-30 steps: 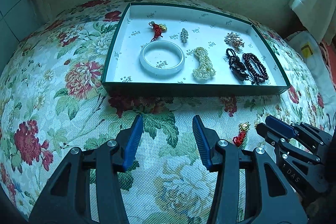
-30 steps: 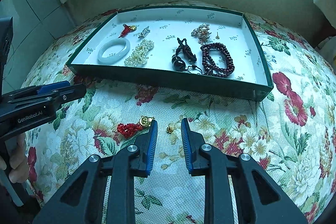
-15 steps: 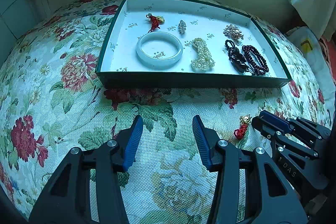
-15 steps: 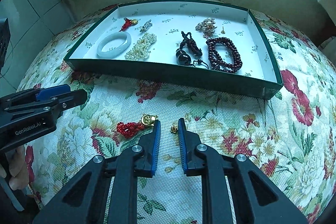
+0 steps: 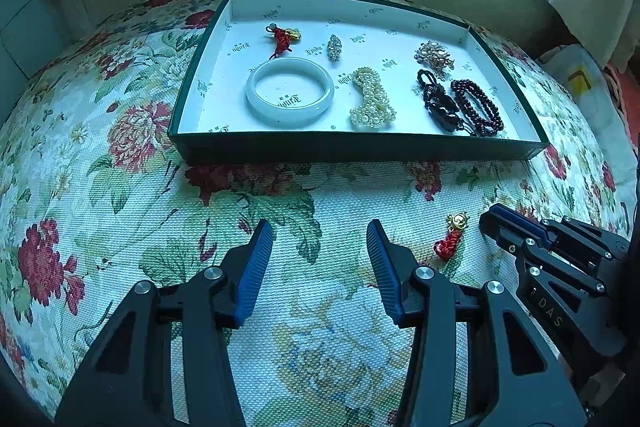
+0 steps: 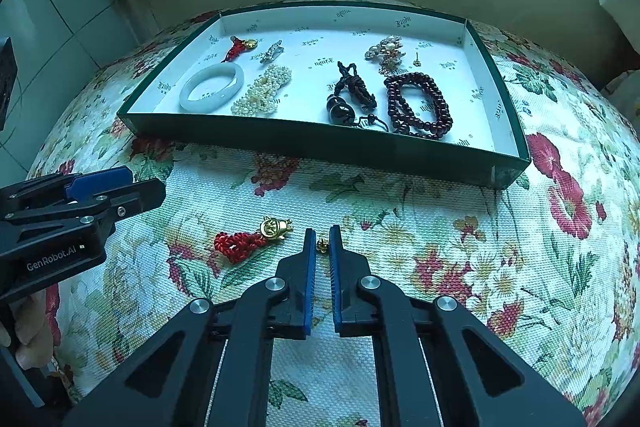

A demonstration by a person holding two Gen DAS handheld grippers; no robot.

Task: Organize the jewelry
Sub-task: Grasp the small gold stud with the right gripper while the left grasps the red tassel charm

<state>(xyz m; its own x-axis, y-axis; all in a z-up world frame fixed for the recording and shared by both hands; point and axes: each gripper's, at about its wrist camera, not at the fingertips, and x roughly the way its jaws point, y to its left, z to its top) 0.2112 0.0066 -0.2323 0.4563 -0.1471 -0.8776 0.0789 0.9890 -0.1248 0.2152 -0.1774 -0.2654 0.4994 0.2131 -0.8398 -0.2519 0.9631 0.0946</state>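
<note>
A small gold ear stud (image 6: 321,246) lies on the floral cloth between the tips of my right gripper (image 6: 321,239), whose jaws are narrowed around it with a thin gap left on each side. A red knot charm with a gold bead (image 6: 250,237) lies just left of it, also in the left wrist view (image 5: 451,235). My left gripper (image 5: 319,227) is open and empty over the cloth. The green tray (image 5: 360,147) behind holds a white bangle (image 5: 290,91), pearl piece (image 5: 372,99), dark bead bracelet (image 6: 418,105) and other jewelry.
The tray (image 6: 320,143) also holds a second red charm (image 6: 239,47), a rhinestone clip (image 6: 272,51), a gold brooch (image 6: 386,53), a stud (image 6: 417,58) and a black pendant (image 6: 350,97). Wall and curtains stand behind the cloth-covered table.
My right gripper's jaws have narrowed steadily around the gold stud. Both grippers edged closer to the tray; the left stayed open.
</note>
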